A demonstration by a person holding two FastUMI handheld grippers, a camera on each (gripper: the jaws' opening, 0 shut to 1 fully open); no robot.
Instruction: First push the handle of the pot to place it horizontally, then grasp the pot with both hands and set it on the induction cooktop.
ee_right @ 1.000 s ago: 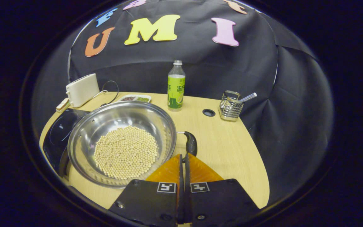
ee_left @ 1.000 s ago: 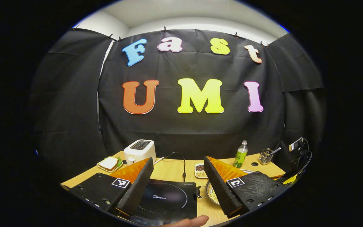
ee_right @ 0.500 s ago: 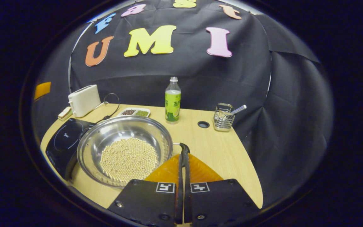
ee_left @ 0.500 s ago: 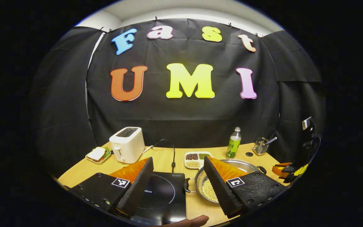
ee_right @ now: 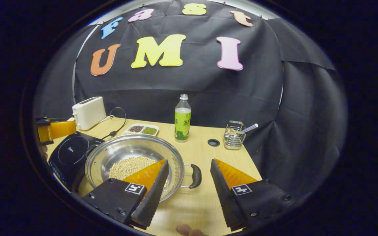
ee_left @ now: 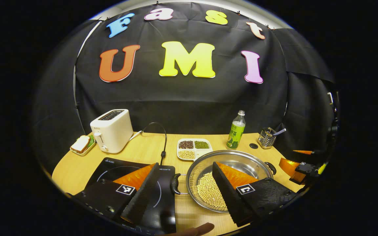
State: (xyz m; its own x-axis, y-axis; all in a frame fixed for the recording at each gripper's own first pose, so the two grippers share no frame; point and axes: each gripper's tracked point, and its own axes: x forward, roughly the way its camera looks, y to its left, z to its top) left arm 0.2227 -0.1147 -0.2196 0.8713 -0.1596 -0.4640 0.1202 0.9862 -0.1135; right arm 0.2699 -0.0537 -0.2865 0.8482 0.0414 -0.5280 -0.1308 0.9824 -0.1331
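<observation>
A steel pot holding soybeans sits on the wooden table, just right of the black induction cooktop. Its black left handle lies between and ahead of my left gripper's open fingers. In the right gripper view the pot is at the left, and its right handle lies level between my right gripper's open fingers, untouched. The cooktop lies beyond the pot. The other gripper shows at each view's edge: the right gripper, the left gripper.
At the back stand a white toaster, a sandwich plate, a divided bean dish, a green bottle and a wire utensil holder. The cooktop's cable runs back. A fingertip shows at the bottom.
My right gripper has opened and drawn back from the pot's right handle, which now lies level. The left gripper has tilted down toward the pot's left handle.
</observation>
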